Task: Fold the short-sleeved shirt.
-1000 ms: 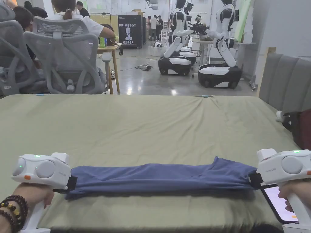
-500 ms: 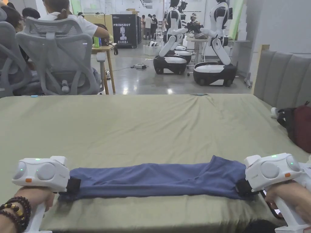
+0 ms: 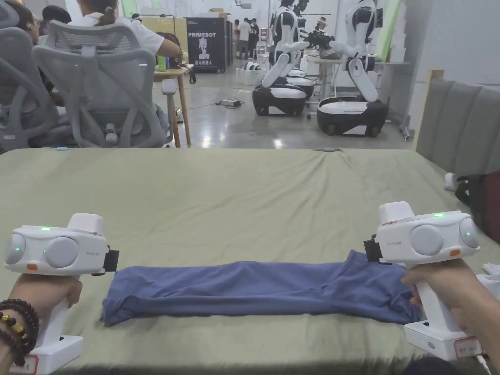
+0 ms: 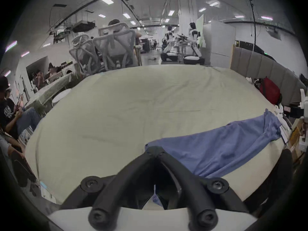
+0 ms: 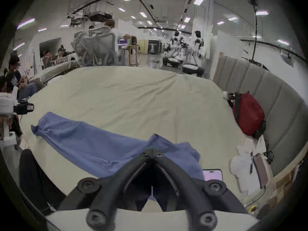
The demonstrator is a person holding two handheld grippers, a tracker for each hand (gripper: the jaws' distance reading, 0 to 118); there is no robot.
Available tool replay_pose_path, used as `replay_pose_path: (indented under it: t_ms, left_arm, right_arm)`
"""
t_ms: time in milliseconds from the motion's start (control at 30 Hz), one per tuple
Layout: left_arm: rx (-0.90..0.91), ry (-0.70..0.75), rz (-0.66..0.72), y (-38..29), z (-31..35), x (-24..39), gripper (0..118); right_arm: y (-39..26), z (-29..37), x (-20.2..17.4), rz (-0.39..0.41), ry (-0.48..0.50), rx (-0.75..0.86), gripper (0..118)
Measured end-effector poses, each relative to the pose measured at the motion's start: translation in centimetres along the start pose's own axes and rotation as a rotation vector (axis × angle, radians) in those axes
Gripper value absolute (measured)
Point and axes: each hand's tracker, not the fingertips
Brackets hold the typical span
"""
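I see the blue shirt [image 3: 259, 288] lying flat on the green sheet [image 3: 234, 195] that covers the bed. It is folded into one long thin strip that runs from side to side, close to the near edge of the bed. One small corner of the shirt sticks up near its right end.

My left tool [image 3: 111, 260] is up in the air just past the left end of the shirt. It does not touch the cloth. In the left gripper view its two black jaws meet at the tips [image 4: 155, 151], so it is pressed together with nothing in it. A hand [image 3: 44, 293] with dark beads on the wrist holds its white handle.

My right tool [image 3: 372, 250] is up above the right end of the shirt. It does not touch the cloth either. In the right gripper view its jaws also meet at the tips [image 5: 152, 152], pressed together on nothing. The other hand [image 3: 439, 288] holds its handle.

A phone [image 5: 212, 174] with a lit screen lies on the bed just past the right end of the shirt. A red bag [image 5: 249, 113] sits farther off on that side, against the grey padded wall [image 3: 459, 132].

Beyond the shirt, past the far edge of the bed, I see grey chairs [image 3: 97, 83] and white robots [image 3: 356, 63].
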Motion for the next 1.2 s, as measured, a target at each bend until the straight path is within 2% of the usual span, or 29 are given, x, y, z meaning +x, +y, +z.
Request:
replay_pose_path:
  t_ms: [67,100,233,267,367,500,633,767,800,833,867,900,933,1000,1100,1200]
  left_arm:
    - [-0.009,-0.065,0.078,-0.4,-0.6,-0.8,0]
    - [-0.006,-0.105,0.127,-0.6,-0.9,-1.7,8]
    - [-0.038,-0.332,0.282,-1.9,-3.3,-4.8,101]
    - [-0.045,-0.366,0.325,-2.2,-3.9,-5.3,111]
    - [-0.053,-0.462,0.393,-2.9,-6.5,-7.4,114]
    - [-0.093,-0.451,0.421,-3.6,-8.9,-8.1,113]
    - [-0.106,-0.596,0.537,-4.0,-11.5,-8.1,94]
    - [-0.123,-0.711,0.575,-3.0,-13.3,-6.5,93]
    - [-0.136,-0.718,0.558,-2.8,-13.7,-5.9,88]
    - [-0.145,-0.727,0.538,-2.6,-14.0,-5.5,68]
    - [-0.166,-0.713,0.532,-2.3,-14.6,-5.2,36]
    - [-0.231,-0.662,0.508,-2.1,-15.1,-4.7,19]
    - [-0.257,-0.616,0.494,-2.1,-15.3,-4.3,19]
    - [-0.196,-0.691,0.490,-2.0,-14.5,-5.2,19]
    - [-0.151,-0.572,0.485,-1.7,-13.4,-6.8,19]
    - [-0.145,-0.612,0.494,-1.8,-12.4,-10.6,17]
  right_arm:
    - [0.1,-0.3,-0.8,0.001,0.030,-0.001,0]
    - [0.0,-0.2,-1.3,0.013,0.033,-0.002,0]
    - [-0.2,-1.6,-2.5,0.048,0.086,-0.039,0]
    - [-0.3,-2.0,-2.6,0.048,0.091,-0.055,0]
    - [-0.5,-3.2,-3.2,0.065,0.083,-0.074,0]
    - [-0.7,-4.9,-3.6,0.051,0.100,-0.103,0]
    - [-0.7,-5.9,-4.2,0.051,0.104,-0.132,0]
    - [-0.7,-6.2,-4.8,0.041,0.104,-0.132,0]
    - [-0.7,-6.2,-4.9,0.032,0.107,-0.132,0]
    - [-0.7,-6.3,-5.0,0.029,0.107,-0.132,0]
    - [-0.7,-6.4,-5.2,0.031,0.107,-0.134,0]
    - [-0.6,-6.4,-5.4,0.038,0.105,-0.137,0]
    - [-0.6,-6.4,-5.6,0.044,0.103,-0.140,0]
    - [-0.6,-6.4,-5.8,0.047,0.104,-0.141,0]
    - [-0.5,-6.4,-6.3,0.041,0.116,-0.135,0]
    - [-0.2,-6.5,-7.0,0.042,0.110,-0.127,0]
